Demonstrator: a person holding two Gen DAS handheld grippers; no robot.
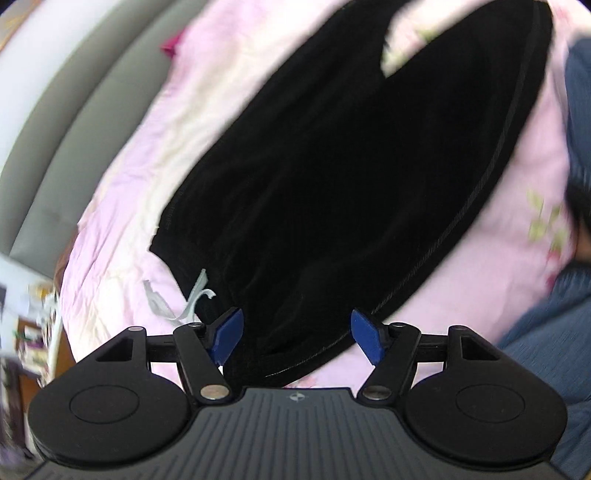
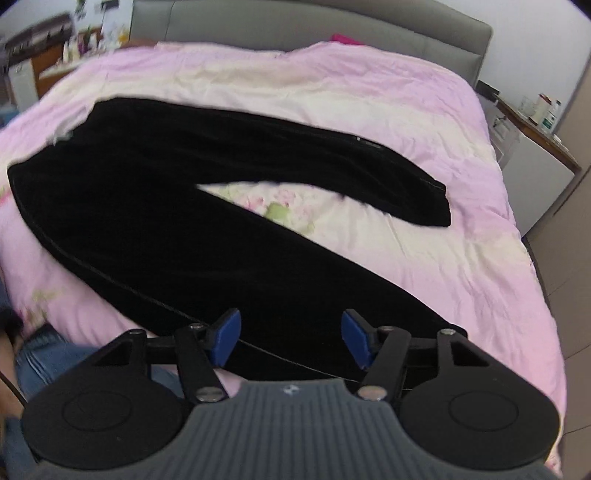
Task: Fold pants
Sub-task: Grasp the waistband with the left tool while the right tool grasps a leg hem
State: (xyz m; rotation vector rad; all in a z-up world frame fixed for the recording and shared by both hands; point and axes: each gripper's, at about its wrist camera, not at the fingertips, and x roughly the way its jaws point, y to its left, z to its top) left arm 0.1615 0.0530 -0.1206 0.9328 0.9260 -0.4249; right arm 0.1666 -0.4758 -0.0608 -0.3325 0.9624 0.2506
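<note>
Bare quilt flanks the pants; headboard bounds the far side.

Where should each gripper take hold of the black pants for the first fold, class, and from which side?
Grip the near leg of the black pants: right gripper at its cuff end, left gripper at the waist end. Come from the near bed edge: both open grippers already face that flat-lying seam edge, and the legs splay apart.

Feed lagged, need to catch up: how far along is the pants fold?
Done: the black pants lie spread on the pink bedspread, legs still apart with bedspread showing between them. In hand: nothing; left claw and right claw are both open over the near edge. Left: every fold, starting with bringing one leg over the other.
</note>
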